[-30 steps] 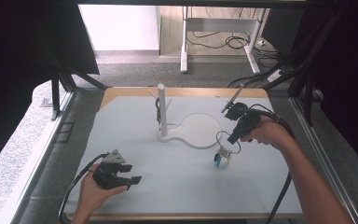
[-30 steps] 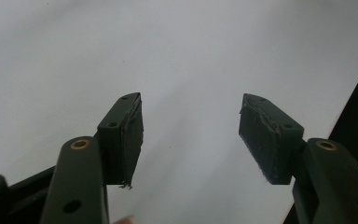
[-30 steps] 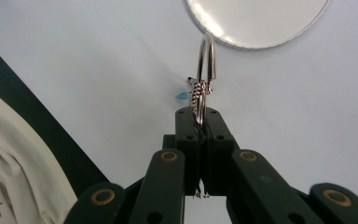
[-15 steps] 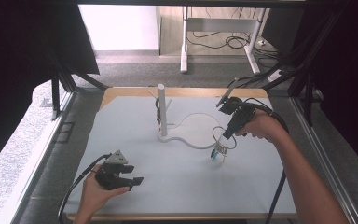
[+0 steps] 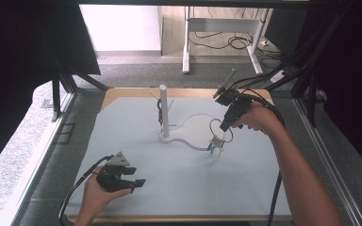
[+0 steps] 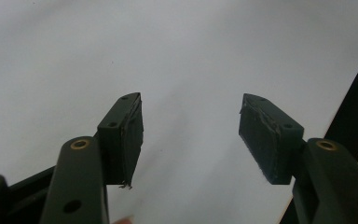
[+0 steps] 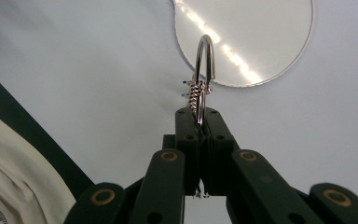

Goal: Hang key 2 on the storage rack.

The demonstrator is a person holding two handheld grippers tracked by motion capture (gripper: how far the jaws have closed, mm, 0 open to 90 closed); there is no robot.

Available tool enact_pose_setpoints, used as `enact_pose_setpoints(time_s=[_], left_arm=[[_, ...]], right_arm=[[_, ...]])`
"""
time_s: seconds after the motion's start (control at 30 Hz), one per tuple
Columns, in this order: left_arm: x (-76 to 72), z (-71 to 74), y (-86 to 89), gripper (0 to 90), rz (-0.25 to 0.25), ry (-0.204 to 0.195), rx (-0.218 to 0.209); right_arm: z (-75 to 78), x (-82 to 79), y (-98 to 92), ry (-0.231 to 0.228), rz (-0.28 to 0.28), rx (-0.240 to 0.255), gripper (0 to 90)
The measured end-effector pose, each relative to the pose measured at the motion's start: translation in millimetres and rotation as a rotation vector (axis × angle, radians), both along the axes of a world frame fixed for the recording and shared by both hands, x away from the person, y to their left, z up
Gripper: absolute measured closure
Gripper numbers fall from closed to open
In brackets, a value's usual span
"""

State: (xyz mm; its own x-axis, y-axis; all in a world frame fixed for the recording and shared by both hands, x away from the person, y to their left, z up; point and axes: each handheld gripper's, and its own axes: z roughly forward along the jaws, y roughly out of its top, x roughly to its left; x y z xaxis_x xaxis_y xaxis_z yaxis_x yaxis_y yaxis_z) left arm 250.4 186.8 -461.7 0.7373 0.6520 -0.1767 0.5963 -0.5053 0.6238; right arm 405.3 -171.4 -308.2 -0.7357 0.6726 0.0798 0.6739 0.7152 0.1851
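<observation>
Both forearms are showing bare, with no sleeves. Each hand is carrying a black two-jaw gripper: the left gripper [image 5: 137,182], nearest the table's [image 5: 136,141] front edge, is bearing a grey three-cornered plate and trailing a black cable. The right gripper [image 7: 199,122] is displaying brass-coloured pivot rivets and rectangular black pads.

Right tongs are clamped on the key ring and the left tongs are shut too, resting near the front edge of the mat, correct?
Not quite. The left tongs are open: the left gripper view shows a wide gap between their pads with only the grey mat behind. The rest holds: the right tongs are clamped on the key ring, and the left tongs do sit near the mat's front edge.
</observation>
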Motion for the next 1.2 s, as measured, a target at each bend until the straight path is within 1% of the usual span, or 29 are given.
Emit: enact_pose_setpoints(time_s=[0.13, 0.2, 0.27, 0.3, 0.33, 0.43, 0.47, 0.6, 0.7, 0.87, 1.03, 1.2], left_arm=[[-0.2, 0.0, 0.4, 40.4, 0.001, 0.005, -0.001], [-0.1, 0.5, 1.2, 40.5, 0.003, 0.001, -0.003], [-0.2, 0.6, 1.1, 40.5, 0.004, 0.003, -0.004], [-0.3, 0.4, 0.7, 40.5, 0.006, 0.004, -0.007], [-0.3, 0.2, 0.5, 40.5, 0.006, 0.005, -0.008], [-0.3, 0.0, 0.2, 40.5, 0.001, 0.005, -0.009], [-0.3, -0.1, 0.1, 40.5, 0.001, 0.006, -0.011], [-0.7, -0.2, -0.1, 40.6, -0.002, 0.006, -0.01], [-0.3, -0.4, -0.1, 40.7, -0.005, 0.004, -0.006], [-0.4, -0.9, -1.0, 40.7, -0.005, 0.01, -0.007], [0.4, -1.7, -1.9, 40.7, -0.008, 0.01, -0.005], [0.2, -1.7, -2.8, 40.7, -0.01, 0.012, -0.009]], right_arm=[[-0.4, 6.6, 3.8, 0.003, -0.011, 0.0, 87.0], [0.8, 10.3, 5.3, 0.007, -0.017, -0.001, 87.0], [1.6, 13.1, 6.5, -0.002, -0.022, -0.003, 87.0], [2.5, 14.7, 7.6, -0.013, -0.034, -0.012, 87.0], [3.0, 15.9, 8.4, -0.011, -0.038, -0.009, 87.0], [3.7, 18.7, 11.1, -0.018, -0.033, -0.004, 87.0], [4.4, 19.1, 11.8, -0.013, -0.04, -0.003, 87.0], [5.3, 23.1, 14.2, -0.01, -0.039, 0.008, 87.0], [6.0, 24.6, 17.0, -0.009, -0.032, 0.003, 87.0], [7.9, 27.9, 19.3, -0.015, -0.033, 0.002, 87.0], [10.4, 30.9, 23.1, -0.021, -0.028, 0.004, 87.0], [10.7, 34.3, 28.8, -0.017, -0.024, 0.012, 87.0]])
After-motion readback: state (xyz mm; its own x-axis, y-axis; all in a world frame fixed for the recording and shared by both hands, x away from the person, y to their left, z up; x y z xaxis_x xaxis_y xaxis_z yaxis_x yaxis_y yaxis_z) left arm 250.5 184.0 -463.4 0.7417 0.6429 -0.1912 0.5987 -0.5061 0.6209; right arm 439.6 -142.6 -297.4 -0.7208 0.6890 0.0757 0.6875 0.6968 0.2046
